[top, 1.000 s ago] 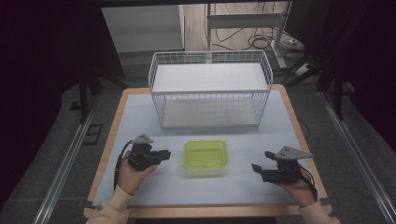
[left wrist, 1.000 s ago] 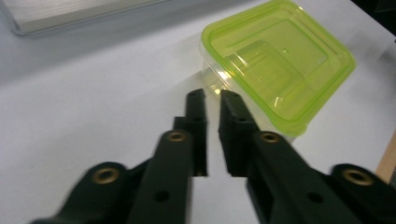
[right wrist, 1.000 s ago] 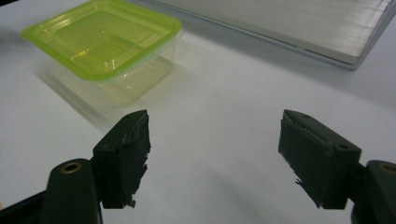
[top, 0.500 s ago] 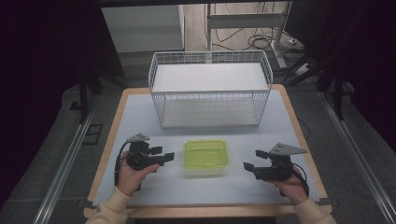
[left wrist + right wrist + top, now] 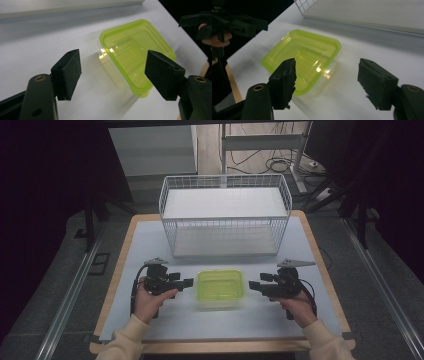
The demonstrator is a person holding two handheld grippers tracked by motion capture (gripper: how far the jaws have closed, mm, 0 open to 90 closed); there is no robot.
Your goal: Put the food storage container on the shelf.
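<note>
- The container (image 5: pixel 220 288), clear plastic with a yellow-green lid, sits flat on the table (image 5: pixel 150 245) in the lower middle of the high view, between the two grippers.
- The wire basket (image 5: pixel 225 222) stands just above the container in that view, at the centre of the frame, apart from it.
- The left gripper (image 5: pixel 186 282) is at the lower left of the high view, held in the left hand (image 5: pixel 150 300); its tips point at the left edge of the container and stop just short of it.
- In the left gripper view the jaws stand spread, having just been opening; the container (image 5: pixel 135 53) lies beyond them in the upper right of the frame, with nothing pinched.
- The right gripper (image 5: pixel 255 286) is at the lower right of the high view, in the right hand (image 5: pixel 297 304); its tips are near the right edge of the container without touching.
- In the right gripper view the jaws stand wide though they have just been closing a little; the container (image 5: pixel 304 56) lies ahead at the centre left, not gripped.
</note>
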